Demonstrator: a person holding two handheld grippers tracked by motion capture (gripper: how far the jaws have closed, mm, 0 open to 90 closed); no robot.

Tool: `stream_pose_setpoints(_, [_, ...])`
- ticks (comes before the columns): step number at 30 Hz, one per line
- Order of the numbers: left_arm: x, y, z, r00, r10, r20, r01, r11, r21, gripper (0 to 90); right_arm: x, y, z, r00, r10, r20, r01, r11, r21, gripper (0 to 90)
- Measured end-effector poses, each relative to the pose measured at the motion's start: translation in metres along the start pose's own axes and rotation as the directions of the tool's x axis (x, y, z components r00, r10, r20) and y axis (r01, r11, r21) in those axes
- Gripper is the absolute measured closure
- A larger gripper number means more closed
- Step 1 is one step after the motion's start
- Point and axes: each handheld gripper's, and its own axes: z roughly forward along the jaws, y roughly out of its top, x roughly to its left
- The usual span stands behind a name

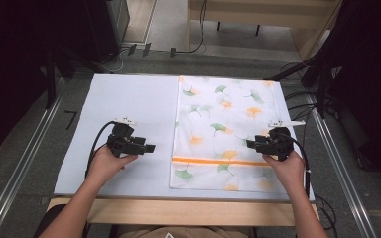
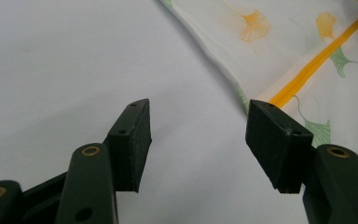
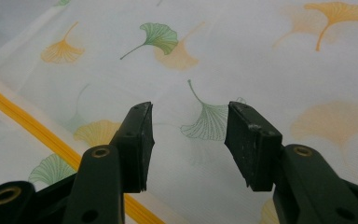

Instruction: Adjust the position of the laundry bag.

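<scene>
On the white table (image 1: 129, 99), both hand-held grippers — left (image 1: 149, 148), right (image 1: 250, 144) — point inward, released, flanking the leaf-print cloth (image 1: 223, 114).

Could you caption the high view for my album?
Two open hand-held grippers, left and right, flank a white leaf-printed cloth.
</scene>
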Motion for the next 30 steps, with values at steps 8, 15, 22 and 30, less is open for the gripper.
stream_pose_setpoints(8, [-0.015,0.005,0.012,0.9999,0.014,0.004,-0.014,0.9998,0.016,43.6,-0.011,0.001,-0.002,0.9995,0.008,0.03,-0.008,1.0,-0.009,52.1])
stream_pose_setpoints(15, [-0.023,0.008,0.018,0.9997,0.023,-0.003,-0.023,0.9997,0.006,48.7,-0.024,0.001,-0.005,0.9979,0.034,0.054,-0.033,0.999,-0.021,52.3])
stream_pose_setpoints(22, [-0.031,0.013,0.035,0.9999,0.016,0.004,-0.016,0.9998,0.015,48.7,-0.039,-0.004,-0.009,0.9934,0.062,0.097,-0.061,0.998,-0.014,52.3])
stream_pose_setpoints(30, [-0.037,0.022,0.049,0.9996,0.029,0.0,-0.029,0.9993,0.022,48.3,-0.058,-0.011,-0.014,0.9854,0.101,0.137,-0.099,0.995,-0.019,52.0])
